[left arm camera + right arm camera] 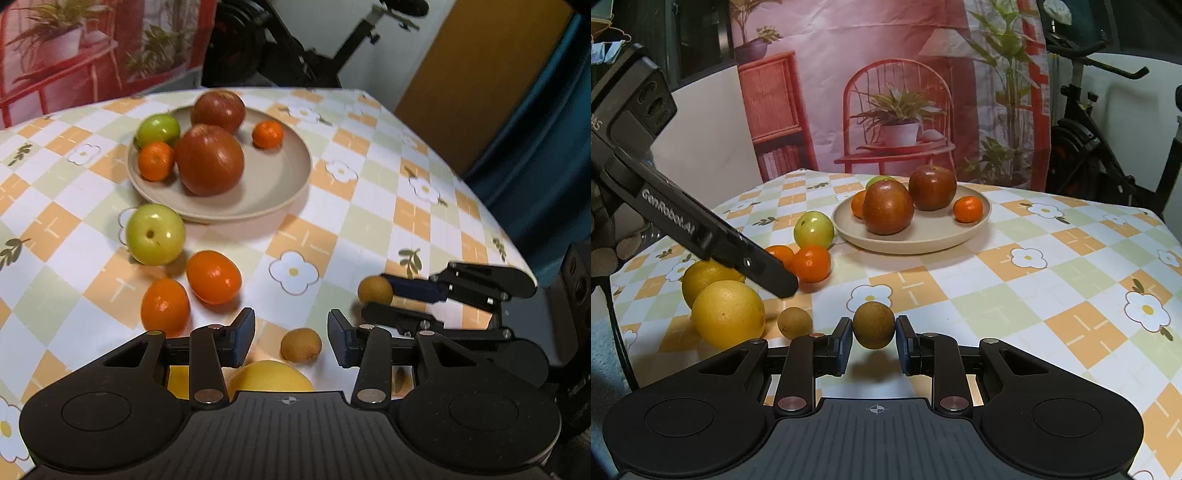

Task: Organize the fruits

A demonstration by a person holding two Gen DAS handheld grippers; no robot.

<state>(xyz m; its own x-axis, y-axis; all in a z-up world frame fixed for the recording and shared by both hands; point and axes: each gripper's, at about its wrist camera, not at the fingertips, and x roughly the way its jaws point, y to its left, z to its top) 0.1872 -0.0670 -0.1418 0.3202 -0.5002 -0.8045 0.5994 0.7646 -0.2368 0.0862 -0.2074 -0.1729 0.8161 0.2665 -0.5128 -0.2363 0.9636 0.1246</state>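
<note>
My right gripper (874,329) grasps a small brown fruit (874,324) between its fingers, lifted above the desk (997,295); my left gripper (291,339) hangs released over a second brown fruit (300,345); the plate (923,236) holds apples and tangerines; two lemons (727,313) sit nearby.

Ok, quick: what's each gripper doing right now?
Left gripper: open, holding nothing.
Right gripper: closed on a small brown fruit, lifted off the table.

Checked tablecloth (1015,295), exercise bike (1082,122) — printed backdrop (886,92) behind
</note>
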